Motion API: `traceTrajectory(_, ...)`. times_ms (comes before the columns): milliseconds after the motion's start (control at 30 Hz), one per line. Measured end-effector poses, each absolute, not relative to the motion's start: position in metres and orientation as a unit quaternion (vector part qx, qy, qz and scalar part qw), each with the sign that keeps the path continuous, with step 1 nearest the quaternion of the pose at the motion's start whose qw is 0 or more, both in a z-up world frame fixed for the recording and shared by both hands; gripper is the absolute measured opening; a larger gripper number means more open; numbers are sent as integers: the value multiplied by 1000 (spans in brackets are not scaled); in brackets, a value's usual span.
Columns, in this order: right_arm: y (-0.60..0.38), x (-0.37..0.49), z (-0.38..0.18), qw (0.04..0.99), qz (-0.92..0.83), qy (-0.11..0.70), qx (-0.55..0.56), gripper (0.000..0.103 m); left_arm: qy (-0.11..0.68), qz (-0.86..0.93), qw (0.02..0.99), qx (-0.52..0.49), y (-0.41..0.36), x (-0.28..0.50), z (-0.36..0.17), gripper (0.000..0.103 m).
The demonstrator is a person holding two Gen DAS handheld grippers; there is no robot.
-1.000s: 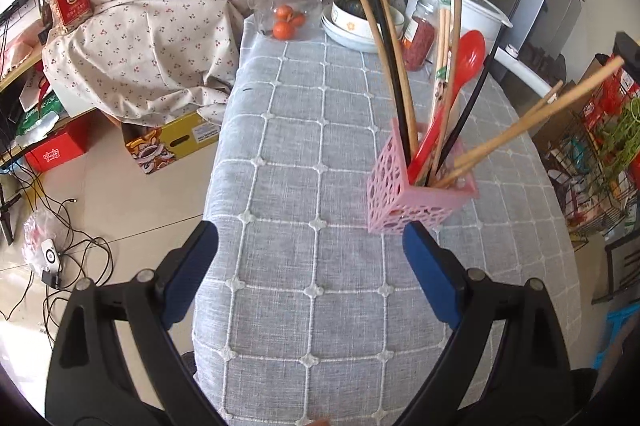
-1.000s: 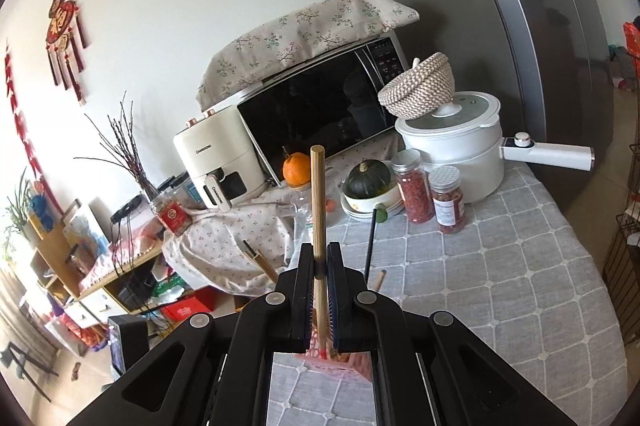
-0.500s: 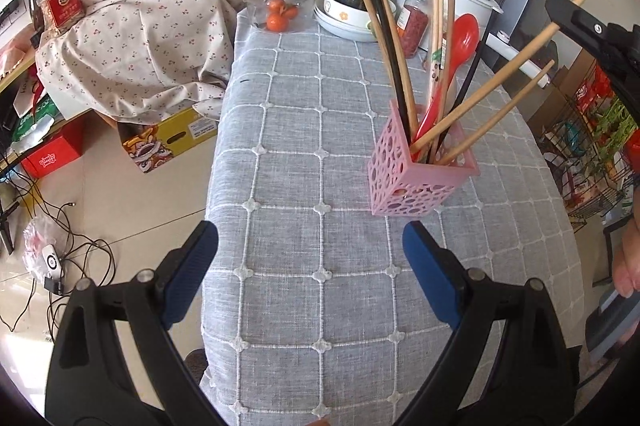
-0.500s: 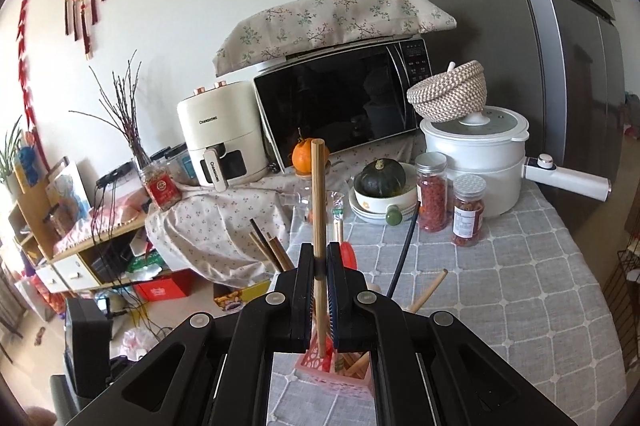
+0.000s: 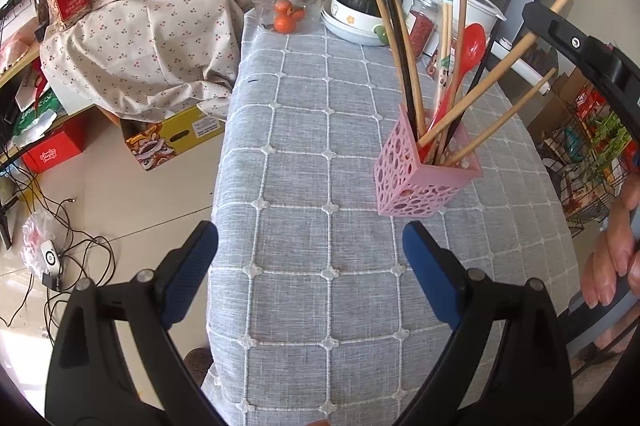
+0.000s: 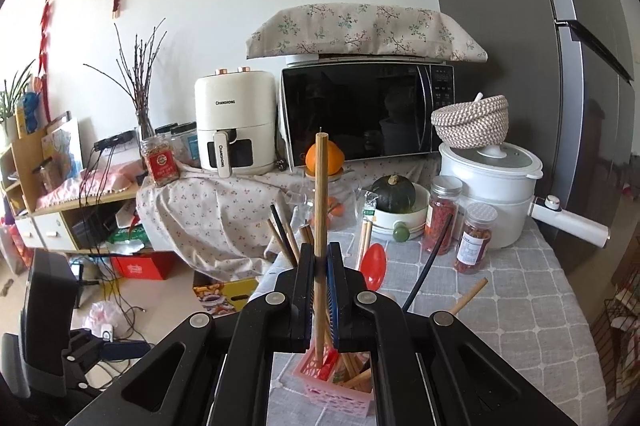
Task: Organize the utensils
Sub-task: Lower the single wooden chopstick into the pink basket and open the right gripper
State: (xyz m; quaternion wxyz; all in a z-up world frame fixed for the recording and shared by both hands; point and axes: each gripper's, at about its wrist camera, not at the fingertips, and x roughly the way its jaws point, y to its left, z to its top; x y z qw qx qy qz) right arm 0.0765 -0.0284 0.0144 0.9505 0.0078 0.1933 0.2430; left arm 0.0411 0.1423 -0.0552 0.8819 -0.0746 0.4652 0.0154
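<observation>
R tongs point(image 6: 319, 290) clamp a chopstick point(image 6: 320, 193), lower end in holder point(image 5: 424, 181); L tongs point(image 5: 310, 258) wide, empty, near holder.

Right gripper point(image 6: 319, 268): clamped on a wooden chopstick point(image 6: 320, 193)
Chopstick: upright, lower end inside pink perforated holder point(image 6: 320, 392)
Holder: on grey checked tablecloth point(image 6: 520, 306)

matt wooden chopstick point(image 6: 321, 193), perforated pink plastic holder point(image 5: 416, 181), glossy red plastic spoon point(image 5: 470, 45), woven grey tablecloth point(image 5: 320, 266).
</observation>
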Motion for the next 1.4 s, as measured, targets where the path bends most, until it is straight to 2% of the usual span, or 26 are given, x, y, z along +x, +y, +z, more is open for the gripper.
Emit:
traceTrajectory(300,-25,71,14,958,236,163,-9,6,464,15,882,-78,144,40,-55,93)
traceTrajectory(700,-22,87,-16,941,249,228,-11,7,458,10,886,-73,139,41,-53,93)
traceTrajectory(1033,-61,94,-6,915,288,268,86,39,447,1,891,-73,131,42,-49,93)
traceTrajectory(1400,-78,91,-4,903,298,292,102,40,451,-5,890,-60,120,45,-52,93)
